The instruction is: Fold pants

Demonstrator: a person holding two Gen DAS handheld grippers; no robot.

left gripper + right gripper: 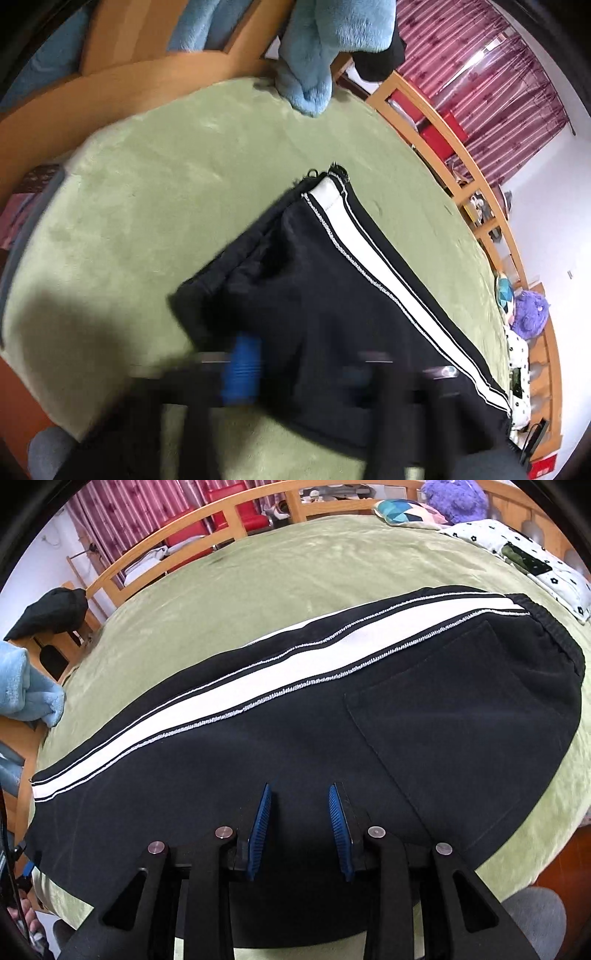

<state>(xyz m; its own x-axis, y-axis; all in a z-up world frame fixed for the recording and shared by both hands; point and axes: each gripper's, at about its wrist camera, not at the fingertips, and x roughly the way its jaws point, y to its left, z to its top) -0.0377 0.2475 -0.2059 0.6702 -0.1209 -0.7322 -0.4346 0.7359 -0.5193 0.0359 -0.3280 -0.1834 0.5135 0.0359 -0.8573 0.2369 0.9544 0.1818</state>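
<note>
Black pants (295,731) with a white side stripe (229,694) lie flat across a green blanket (295,565); the waistband is at the right, the leg hems at the left. My right gripper (300,794) is open, its blue pads (260,827) just above the lower edge of the cloth, holding nothing. In the left wrist view the pants (332,295) show with the hem end (325,181) far from me. My left gripper (295,354) is blurred by motion over the cloth; one blue pad (242,369) shows, and I cannot tell its state.
A light blue fleece (325,55) hangs over the wooden bed rail (461,155) at the far end. A purple plush toy (458,498), a patterned cushion (402,511) and a spotted pillow (524,557) lie at the bed's head. A dark garment (51,609) hangs on a chair.
</note>
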